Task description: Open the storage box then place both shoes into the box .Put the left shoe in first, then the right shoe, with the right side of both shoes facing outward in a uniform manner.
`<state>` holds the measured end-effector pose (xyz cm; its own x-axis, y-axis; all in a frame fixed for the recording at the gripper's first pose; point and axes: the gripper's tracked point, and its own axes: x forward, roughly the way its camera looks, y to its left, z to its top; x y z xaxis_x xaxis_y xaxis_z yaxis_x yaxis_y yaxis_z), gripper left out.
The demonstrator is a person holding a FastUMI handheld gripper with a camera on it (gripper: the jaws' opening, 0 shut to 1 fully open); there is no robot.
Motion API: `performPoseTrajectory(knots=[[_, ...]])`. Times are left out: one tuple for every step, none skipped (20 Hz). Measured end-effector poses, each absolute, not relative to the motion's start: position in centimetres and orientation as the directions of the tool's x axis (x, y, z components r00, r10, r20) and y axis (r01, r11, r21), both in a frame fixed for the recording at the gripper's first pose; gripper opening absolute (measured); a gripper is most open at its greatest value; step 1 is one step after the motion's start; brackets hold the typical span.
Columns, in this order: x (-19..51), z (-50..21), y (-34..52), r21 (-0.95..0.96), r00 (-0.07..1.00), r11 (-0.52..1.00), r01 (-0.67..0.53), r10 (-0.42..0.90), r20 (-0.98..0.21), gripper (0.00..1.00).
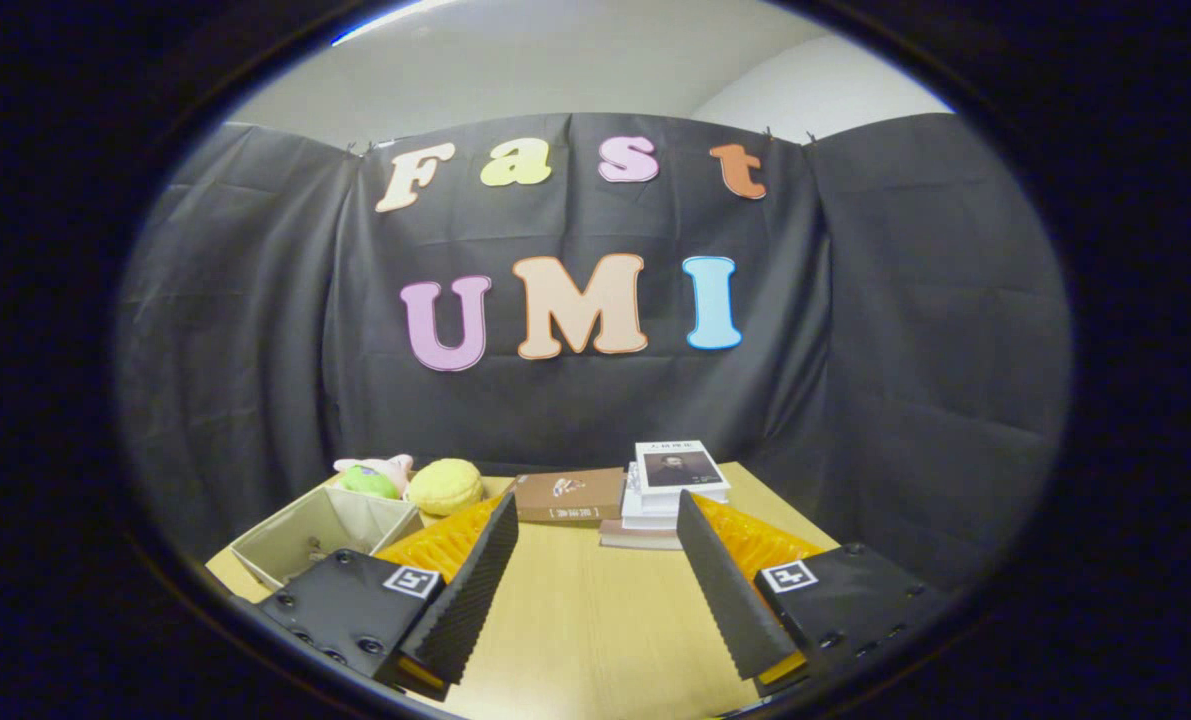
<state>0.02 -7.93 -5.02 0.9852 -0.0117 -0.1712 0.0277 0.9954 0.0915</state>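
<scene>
The tongs (pixel 595 545) stood spread wide with nothing between them, hovering over the bare middle of the wooden table (pixel 575 620). Beyond the left finger sat an open beige box (pixel 320 530), which I took for the storage box, though that was a guess; it looked already open on top. Behind it lay soft toys (pixel 425 482), and further along the far edge a brown book (pixel 568 495) beside a stack of books (pixel 670 490). I could see no shoes from here. The risk, as I judged it, was mistaking the target: reaching toward the toys or books, or nudging the light box with a spread finger and sliding it toward the table's near corner.
</scene>
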Motion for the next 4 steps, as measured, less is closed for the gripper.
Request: performPoseTrajectory(knots=[[0.01, -4.76, -7.97, 0.091, 0.986, 0.996, 0.023, -0.008, -0.165, 1.0], [0.05, -4.73, -7.99, 0.09, 0.987, 0.996, 0.018, -0.004, -0.161, 1.0], [0.18, -4.57, -8.11, 0.087, 0.988, 0.996, 0.018, -0.005, -0.155, 1.0], [0.16, -4.48, -8.07, 0.087, 0.988, 0.996, 0.016, -0.003, -0.151, 1.0]])
